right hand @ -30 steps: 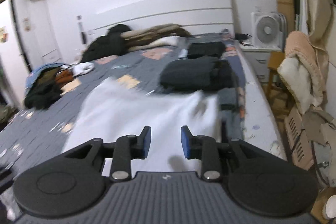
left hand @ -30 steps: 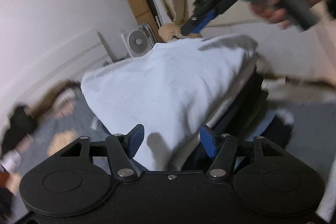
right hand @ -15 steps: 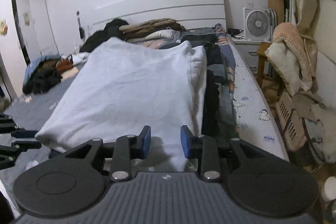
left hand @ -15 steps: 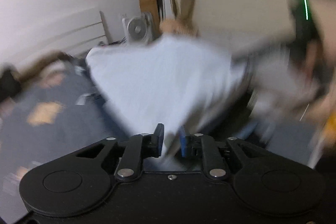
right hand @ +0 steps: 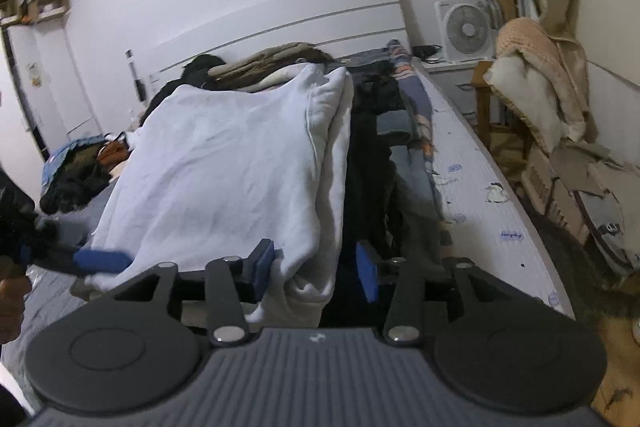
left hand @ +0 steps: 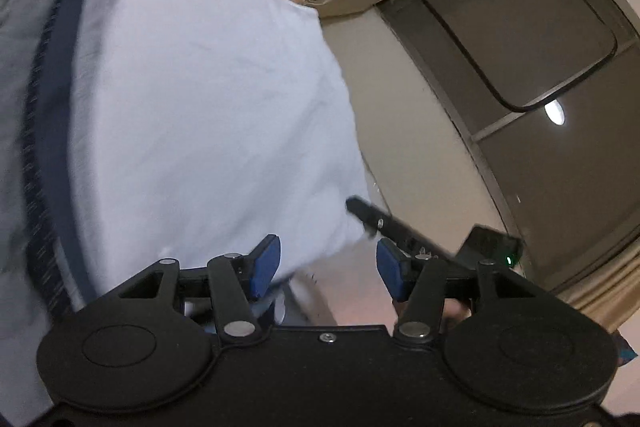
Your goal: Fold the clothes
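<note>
Garment [right hand: 224,167] white, soft, folded thick; seam ridged

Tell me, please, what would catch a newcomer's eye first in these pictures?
The folded white garment dominates, lying mid-bed atop dark clothes. The right gripper straddles its near corner, jaws opening. A white fan stands beside the headboard, at the right.
</note>
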`<state>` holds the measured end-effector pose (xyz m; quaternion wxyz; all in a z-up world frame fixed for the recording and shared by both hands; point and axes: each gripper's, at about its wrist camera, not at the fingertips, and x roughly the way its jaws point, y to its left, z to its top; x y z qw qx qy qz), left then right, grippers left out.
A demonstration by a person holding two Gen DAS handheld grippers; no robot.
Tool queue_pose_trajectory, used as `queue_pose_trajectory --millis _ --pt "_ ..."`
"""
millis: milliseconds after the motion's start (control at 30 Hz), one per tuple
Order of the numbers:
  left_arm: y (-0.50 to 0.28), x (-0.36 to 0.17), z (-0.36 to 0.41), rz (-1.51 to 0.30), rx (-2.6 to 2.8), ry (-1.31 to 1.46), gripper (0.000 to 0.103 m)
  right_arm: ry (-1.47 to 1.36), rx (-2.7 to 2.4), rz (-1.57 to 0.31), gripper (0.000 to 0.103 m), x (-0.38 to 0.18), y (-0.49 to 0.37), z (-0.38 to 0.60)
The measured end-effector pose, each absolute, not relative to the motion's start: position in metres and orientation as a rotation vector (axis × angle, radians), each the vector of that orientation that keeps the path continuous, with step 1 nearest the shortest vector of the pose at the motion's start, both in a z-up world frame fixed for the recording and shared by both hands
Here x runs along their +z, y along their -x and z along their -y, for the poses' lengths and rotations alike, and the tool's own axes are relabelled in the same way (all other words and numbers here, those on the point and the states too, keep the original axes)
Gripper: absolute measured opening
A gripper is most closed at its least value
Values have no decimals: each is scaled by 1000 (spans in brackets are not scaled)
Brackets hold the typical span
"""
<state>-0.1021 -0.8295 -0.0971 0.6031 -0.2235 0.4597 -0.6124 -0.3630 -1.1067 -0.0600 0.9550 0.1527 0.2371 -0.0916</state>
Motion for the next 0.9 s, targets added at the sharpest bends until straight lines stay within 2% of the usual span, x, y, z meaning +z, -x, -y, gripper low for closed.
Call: queue_pose_trajectory --millis 33,100,167,367,433,567,733,900 --pt "102 -92 823 -1048 -1420 529 56 -298 -181 -480 48 -60 364 1107" --pt "91 -75 827 -1002 -1443 563 71 -276 -180 -476 48 -61 366 1107" --pt "75 -60 840 -973 -1463 586 77 -260 -188 -476 48 -61 366 1108" --pt "17 -65 911 -1079 -1386 537 77 -245 -183 -476 48 -61 366 1107" --pt "-6 -69 919 -1080 -1376 610 77 -251 -181 -474 48 -63 366 1108" --pt "-48 -67 920 -1008 -1275 734 77 -264 -172 -466 49 -66 367 1111" --pt "-98 -70 931 -991 -1180 738 76 -281 -153 -453 51 -68 370 1114" --pt "-107 -51 927 -891 -1059 749 77 -288 -149 -453 53 -68 369 1113"
